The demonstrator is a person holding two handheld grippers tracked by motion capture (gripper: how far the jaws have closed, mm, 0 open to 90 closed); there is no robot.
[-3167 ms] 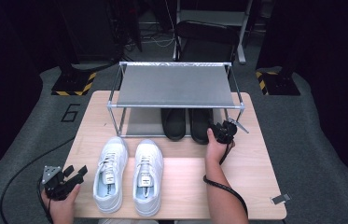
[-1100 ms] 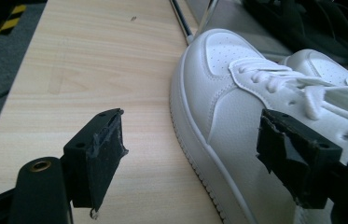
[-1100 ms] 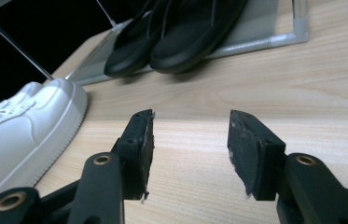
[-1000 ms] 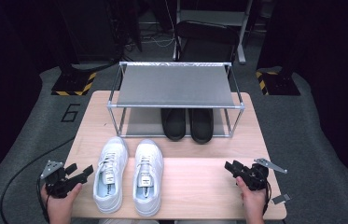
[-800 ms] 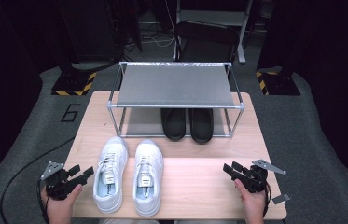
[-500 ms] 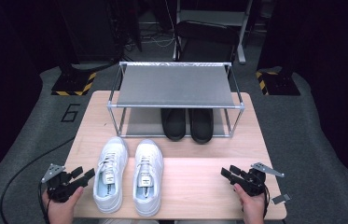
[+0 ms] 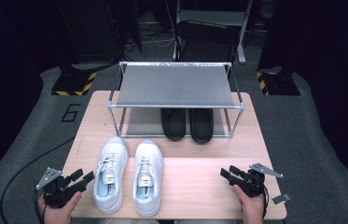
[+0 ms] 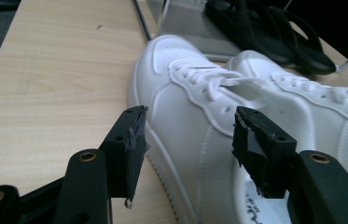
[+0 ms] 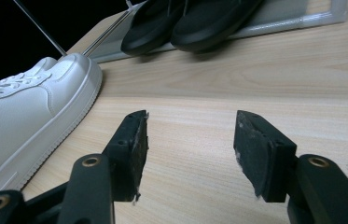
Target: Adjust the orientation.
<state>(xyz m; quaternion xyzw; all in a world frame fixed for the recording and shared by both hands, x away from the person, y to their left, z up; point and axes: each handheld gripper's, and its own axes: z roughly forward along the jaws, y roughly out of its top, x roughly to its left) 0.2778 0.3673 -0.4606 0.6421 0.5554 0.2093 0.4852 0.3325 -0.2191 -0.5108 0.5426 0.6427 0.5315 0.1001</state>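
Observation:
A pair of white sneakers stands at the table's front left: the left sneaker (image 7: 109, 173) (image 8: 195, 135) and the right sneaker (image 7: 147, 175) (image 9: 27, 116). A pair of black slippers (image 7: 188, 123) (image 9: 195, 21) rests on the lower level of a metal shoe rack (image 7: 176, 86). My left gripper (image 7: 82, 178) (image 8: 188, 147) is open at the front left corner, its jaws aimed at the left sneaker's side without touching it. My right gripper (image 7: 227, 174) (image 9: 190, 149) is open low over bare wood at the front right, nothing between its jaws.
The wooden table (image 7: 195, 186) has bare room between the sneakers and my right gripper. The rack's top shelf (image 7: 175, 85) carries nothing. A small grey tag (image 7: 280, 198) lies near the front right corner. Dark floor with hazard-striped markings surrounds the table.
My right gripper pulled back from the black slippers under the rack to the front right of the table, then crept slightly left. The left gripper barely shifted.

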